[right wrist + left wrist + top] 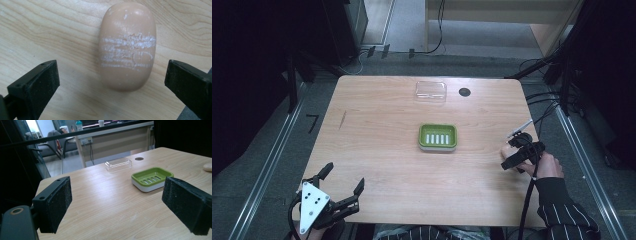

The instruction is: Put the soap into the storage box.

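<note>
A tan oval soap bar with white scuff marks lies flat on the wooden table. My right gripper hovers right over it, open, one jaw on either side and neither touching. From above, the right gripper is at the table's right edge, with the soap bar just peeking out at its tips. A green soap dish with a slotted white insert sits empty at the table's centre. My left gripper is open over the near left corner and holds nothing. Its own view looks between its jaws at the green soap dish.
A clear plastic lid lies near the far edge, beside a black round cable hole. In the left gripper view the lid lies beyond the dish. Cables trail off the table's right side. Bare wood surrounds the dish.
</note>
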`<state>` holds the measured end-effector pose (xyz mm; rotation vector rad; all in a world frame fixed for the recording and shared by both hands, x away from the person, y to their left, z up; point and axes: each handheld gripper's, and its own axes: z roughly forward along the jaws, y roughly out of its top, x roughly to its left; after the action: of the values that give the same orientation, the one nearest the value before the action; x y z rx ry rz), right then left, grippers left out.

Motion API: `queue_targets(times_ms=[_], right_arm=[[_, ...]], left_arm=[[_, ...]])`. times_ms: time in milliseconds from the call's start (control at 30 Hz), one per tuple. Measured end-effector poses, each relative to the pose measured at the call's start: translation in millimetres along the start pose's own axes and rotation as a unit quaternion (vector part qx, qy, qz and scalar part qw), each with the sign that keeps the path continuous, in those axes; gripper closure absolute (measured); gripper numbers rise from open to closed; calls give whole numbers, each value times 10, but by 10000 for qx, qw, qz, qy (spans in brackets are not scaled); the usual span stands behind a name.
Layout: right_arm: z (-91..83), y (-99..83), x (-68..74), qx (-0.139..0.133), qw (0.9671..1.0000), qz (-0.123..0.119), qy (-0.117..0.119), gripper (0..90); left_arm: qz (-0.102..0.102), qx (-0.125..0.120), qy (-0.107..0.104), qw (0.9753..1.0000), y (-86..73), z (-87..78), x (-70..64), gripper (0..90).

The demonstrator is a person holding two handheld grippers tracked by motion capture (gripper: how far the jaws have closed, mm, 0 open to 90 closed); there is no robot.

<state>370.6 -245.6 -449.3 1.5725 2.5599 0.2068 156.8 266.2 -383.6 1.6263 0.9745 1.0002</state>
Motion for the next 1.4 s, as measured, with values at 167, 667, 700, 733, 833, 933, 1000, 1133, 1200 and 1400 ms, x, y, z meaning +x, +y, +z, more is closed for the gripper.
queue_targets(times_ms=[167,667,700,733,833,933,1000,1133,1200,1400], right_arm=[[42,56,-28,88,10000,-13,20,0],[244,228,-135,480,9987,-50,193,39],[253,238,-136,496,9986,-102,170,42],[260,245,-128,501,9986,-81,167,48],[268,263,-112,581,9981,-111,150,99],[293,279,-97,627,9978,-151,159,143],[295,282,-95,640,9978,-145,114,165],[295,277,-97,648,9978,-102,43,209],[295,276,-104,654,9978,-88,55,216],[280,259,-130,571,9983,-38,139,314]], left_arm=[[34,4,-11,10000,4,1,-8,96],[53,16,-22,10000,2,7,-12,96],[42,10,-11,10000,2,4,-9,96],[31,-1,-10,10000,2,2,-8,96],[33,-4,-13,10000,2,3,-10,96],[45,7,-14,10000,0,6,-7,96],[34,14,-13,10000,0,0,-1,96],[39,-1,-17,10000,1,0,-3,96],[44,5,-9,10000,1,4,-7,96],[38,0,-10,10000,1,-3,-4,96]])
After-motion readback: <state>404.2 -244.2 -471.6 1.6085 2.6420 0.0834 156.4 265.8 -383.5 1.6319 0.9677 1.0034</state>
